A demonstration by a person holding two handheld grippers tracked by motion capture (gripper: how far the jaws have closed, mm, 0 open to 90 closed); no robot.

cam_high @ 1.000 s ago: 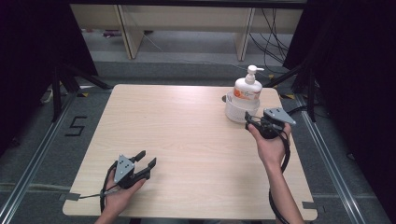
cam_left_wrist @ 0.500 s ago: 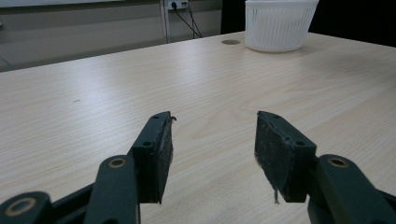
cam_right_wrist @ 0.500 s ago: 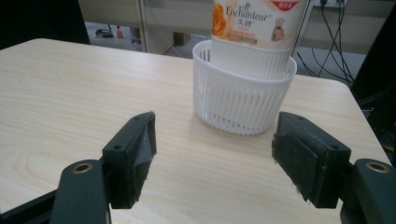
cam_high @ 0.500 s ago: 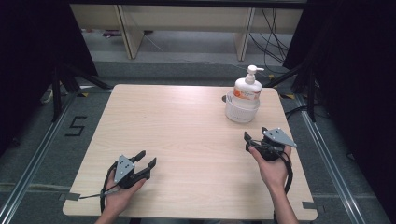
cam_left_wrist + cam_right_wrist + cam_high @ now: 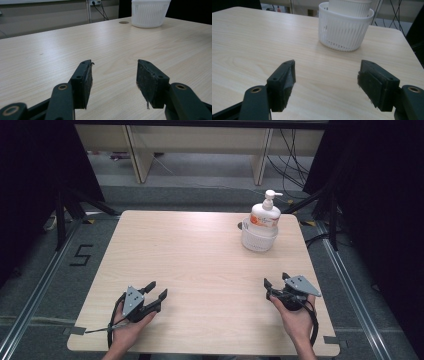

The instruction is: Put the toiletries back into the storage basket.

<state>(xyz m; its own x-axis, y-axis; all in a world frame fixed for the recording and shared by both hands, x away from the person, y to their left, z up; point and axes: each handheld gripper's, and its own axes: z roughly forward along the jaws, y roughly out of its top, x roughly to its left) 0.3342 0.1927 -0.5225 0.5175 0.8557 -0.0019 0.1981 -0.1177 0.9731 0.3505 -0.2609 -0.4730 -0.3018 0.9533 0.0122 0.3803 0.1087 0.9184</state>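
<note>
At the near left of the table, the left gripper is held low over the bare wood, and its jaws are seen set wide apart with nothing between them; in the left gripper view the same gap is shown open over plain tabletop, with frayed threads hanging from the pads. Across the middle of the table nothing is laid. Farther right and toward the far edge, a white ribbed basket is stood upright, and a pump bottle is seated inside it, its white body and orange label rising above the rim and its nozzle on top. Just beside the basket a small round hole in the tabletop is seen. At the near right, the right gripper is held just above the wood, well apart from the basket, pointed toward it; its jaws too are spread wide and empty, as is confirmed in the right gripper view, where the basket is framed straight ahead between them. As far as can be judged, the work with the bottle is either finished or not begun: the bottle is lodged in the basket, untouched by either gripper. If more is intended, a reach forward by the right gripper would be called for; otherwise nothing is left but for both grippers to be rested.
</note>
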